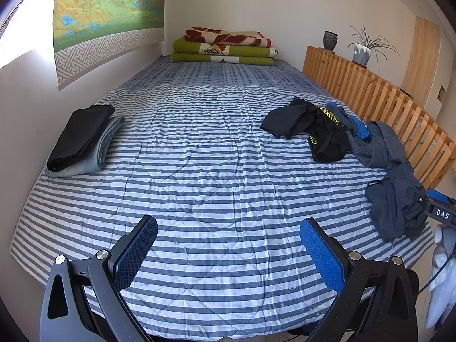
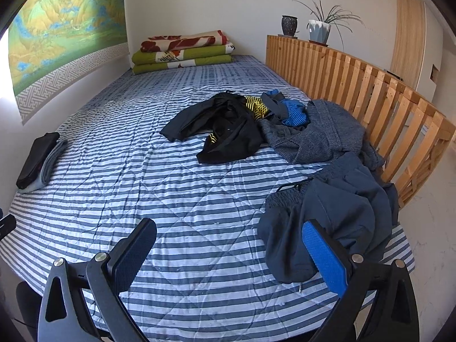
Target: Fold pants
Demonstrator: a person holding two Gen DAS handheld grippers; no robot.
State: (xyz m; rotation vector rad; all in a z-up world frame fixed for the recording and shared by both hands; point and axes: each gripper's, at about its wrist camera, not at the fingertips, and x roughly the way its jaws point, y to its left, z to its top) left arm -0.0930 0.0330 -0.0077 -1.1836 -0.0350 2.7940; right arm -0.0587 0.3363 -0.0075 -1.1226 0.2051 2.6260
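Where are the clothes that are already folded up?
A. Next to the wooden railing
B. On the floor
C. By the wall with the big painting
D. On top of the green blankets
C. The folded stack, black on top of grey, lies on the striped bed at the edge below the painting.

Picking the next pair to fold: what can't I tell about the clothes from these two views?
- Unfolded heap: the count is unclear in both views; garments overlap.
- Navy pants: legs and full shape are hidden by their own folds; the right gripper finger covers one edge.
- Folded stack: small in both views; the black piece covers the grey one, so the piece count is unclear.
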